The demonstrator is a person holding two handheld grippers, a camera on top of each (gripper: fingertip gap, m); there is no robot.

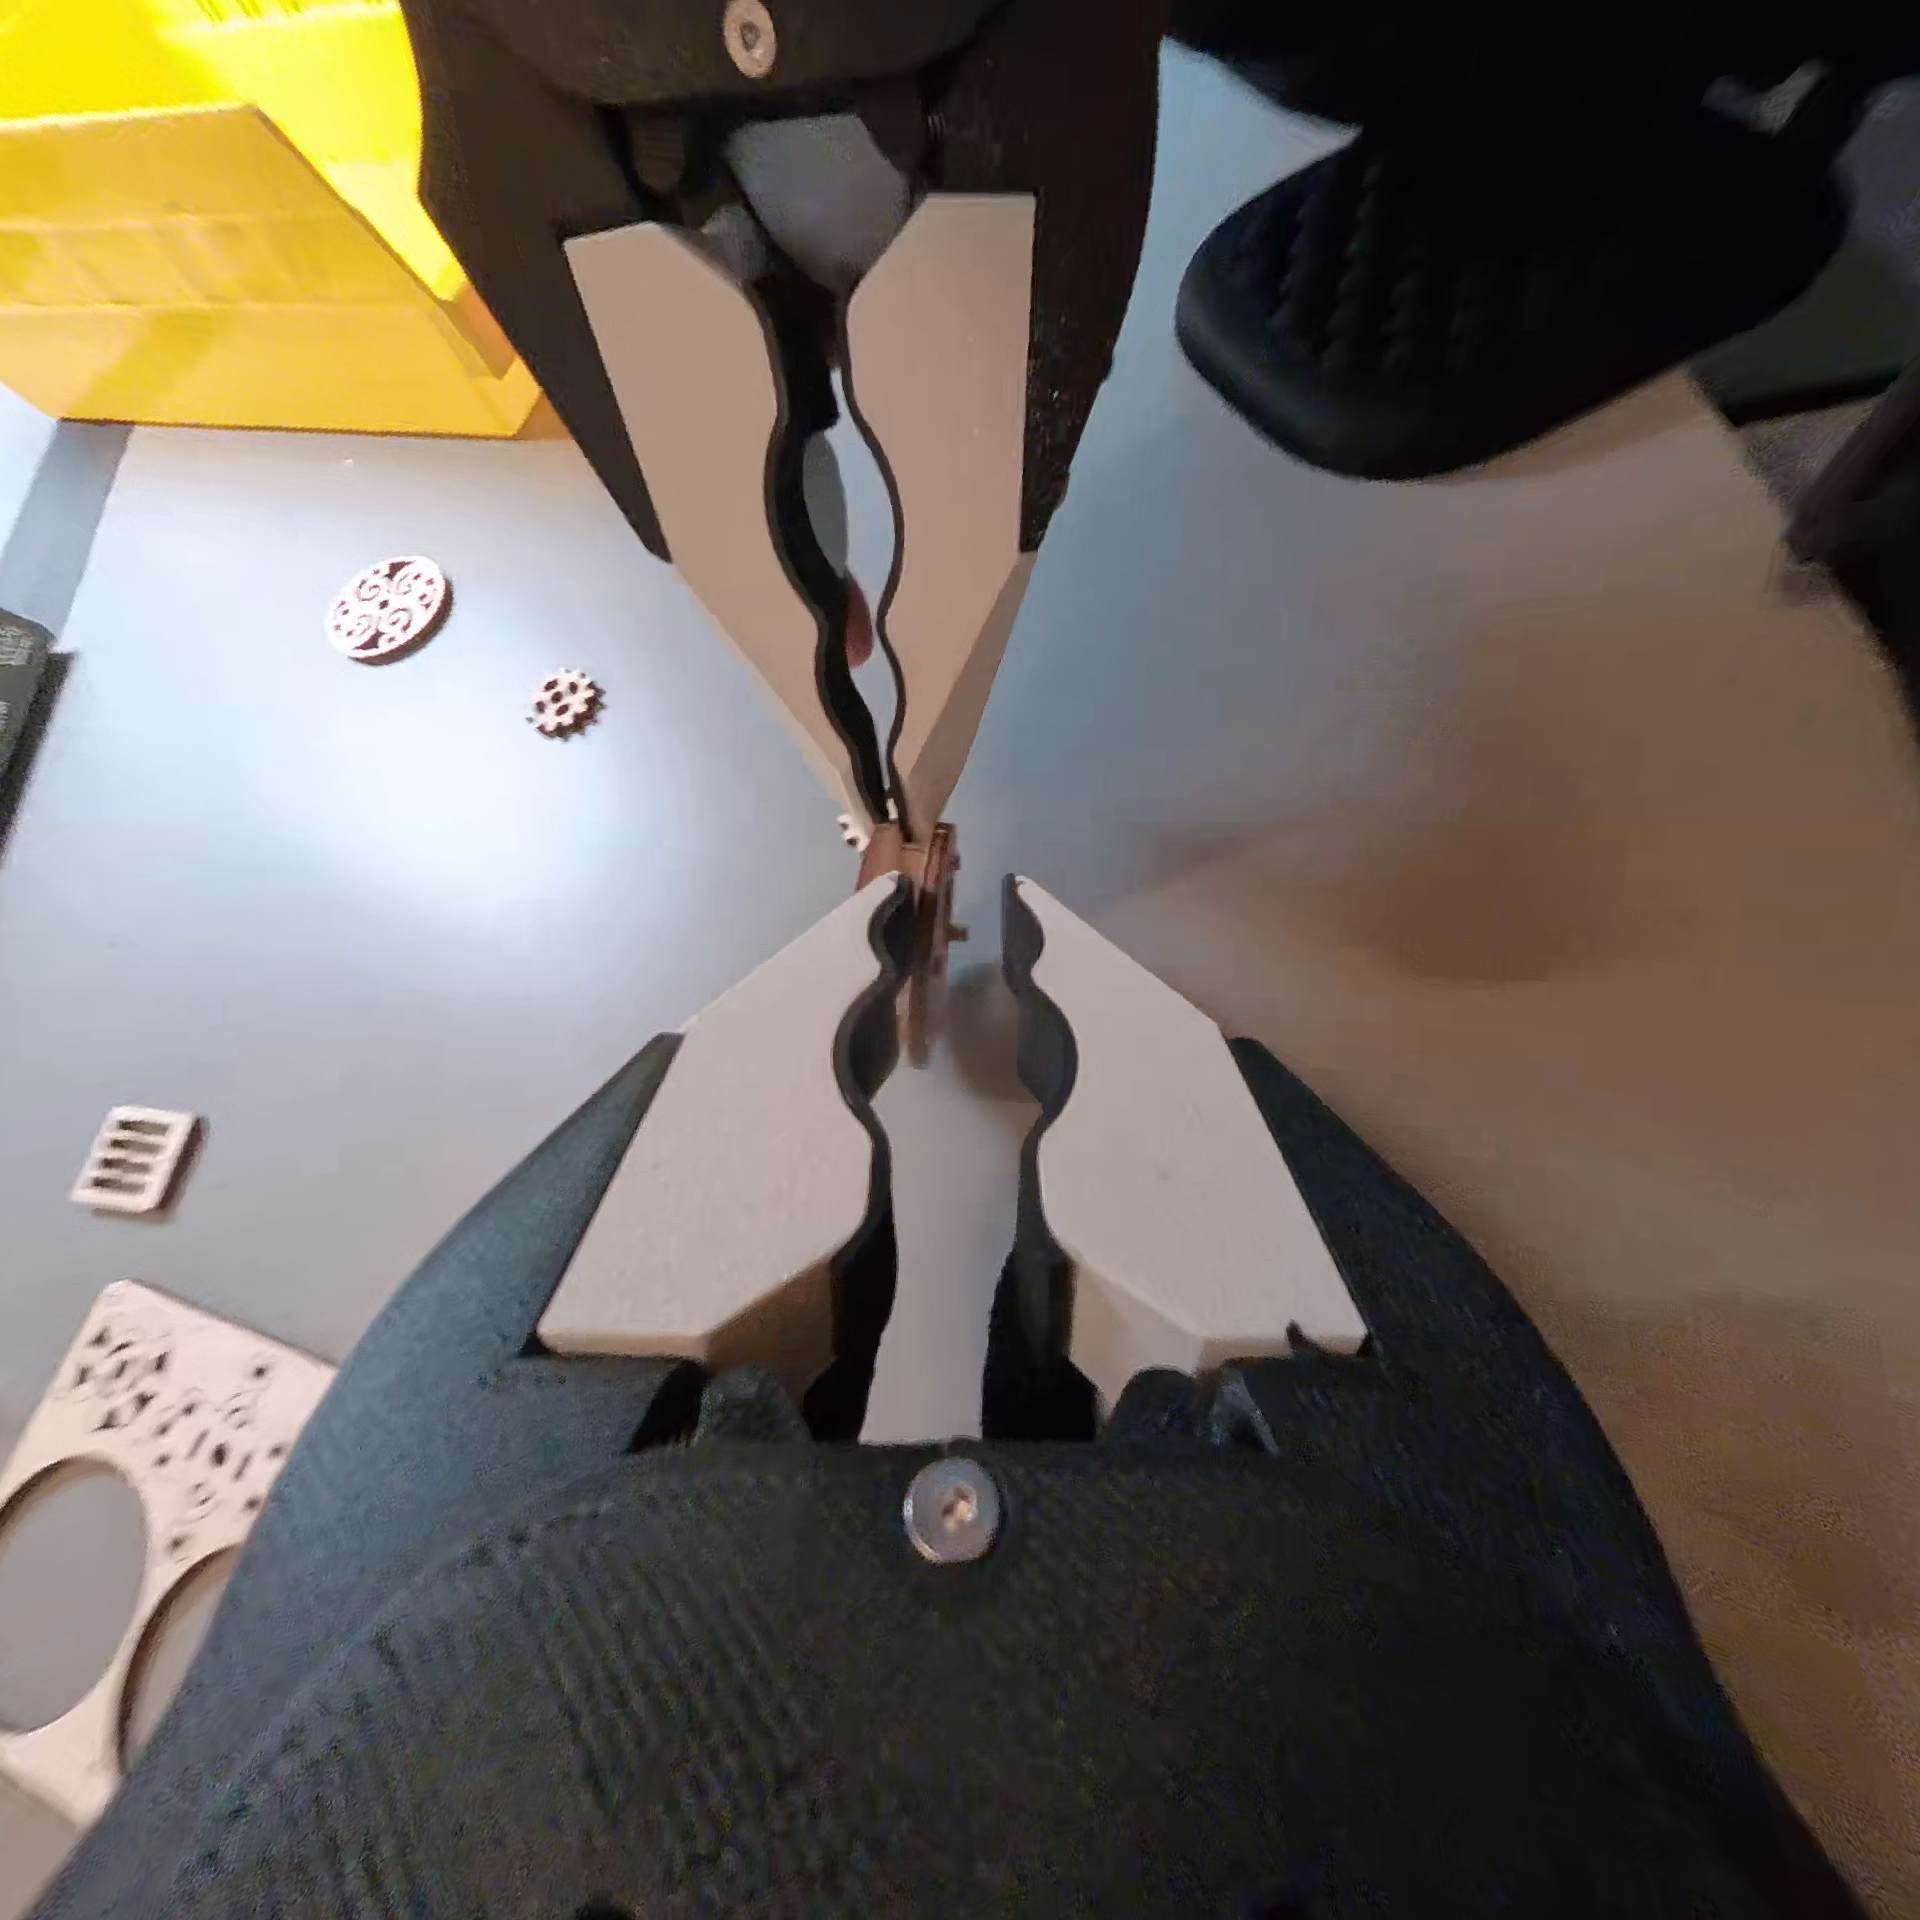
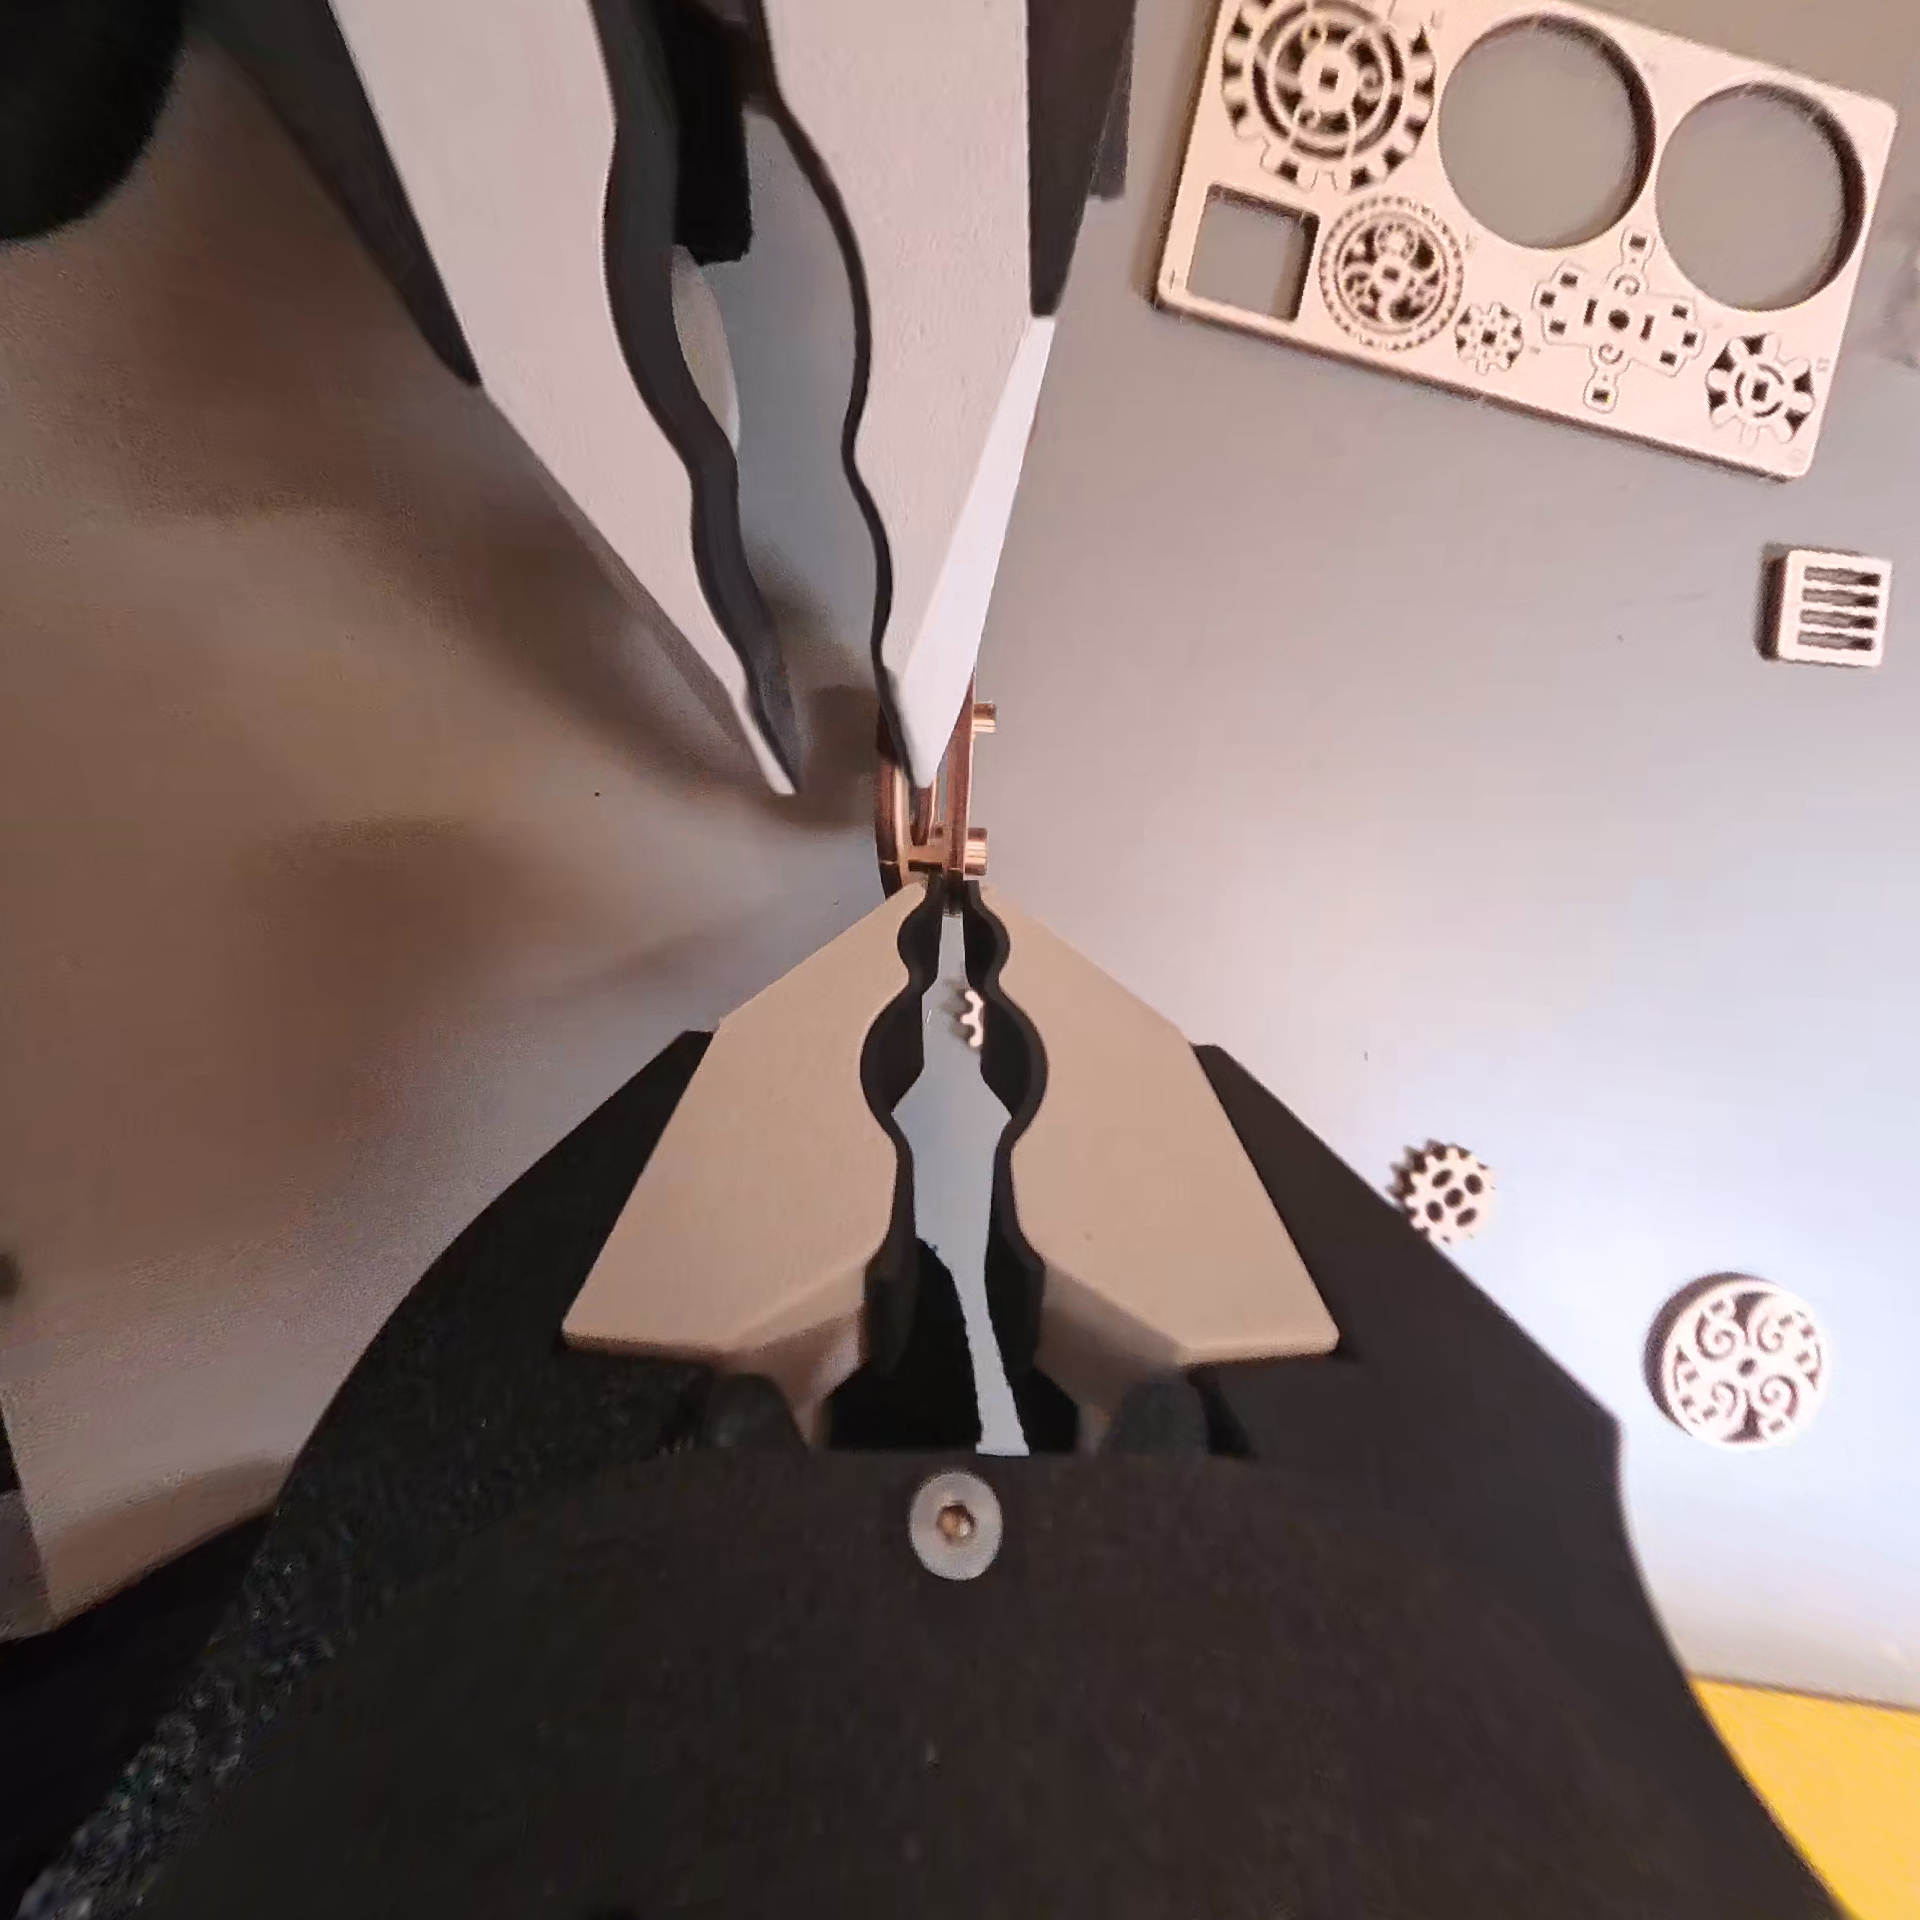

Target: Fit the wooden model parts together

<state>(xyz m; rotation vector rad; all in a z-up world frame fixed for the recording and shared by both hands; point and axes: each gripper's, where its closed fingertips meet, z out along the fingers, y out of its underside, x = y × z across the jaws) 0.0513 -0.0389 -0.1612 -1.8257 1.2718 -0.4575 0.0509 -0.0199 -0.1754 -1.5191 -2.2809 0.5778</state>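
Two grippers are meeting tip to tip: the right gripper (image 2: 943, 902) is pinching the wooden assembly (image 2: 940, 821) at twelve o'clock, while the left gripper (image 1: 948, 883), jaws apart, is needing gentle, square closing.

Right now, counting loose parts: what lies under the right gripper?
Between the fingers of the right gripper, part of a small wooden gear shows on the grey table; the fingers hide the rest.

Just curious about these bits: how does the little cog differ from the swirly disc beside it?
The cog has teeth round its edge; the swirly disc has a smooth rim. The cog is smaller than the disc. The cog has plain holes, the disc curling cut-outs. Both are flat pale wood, loose on the grey table.
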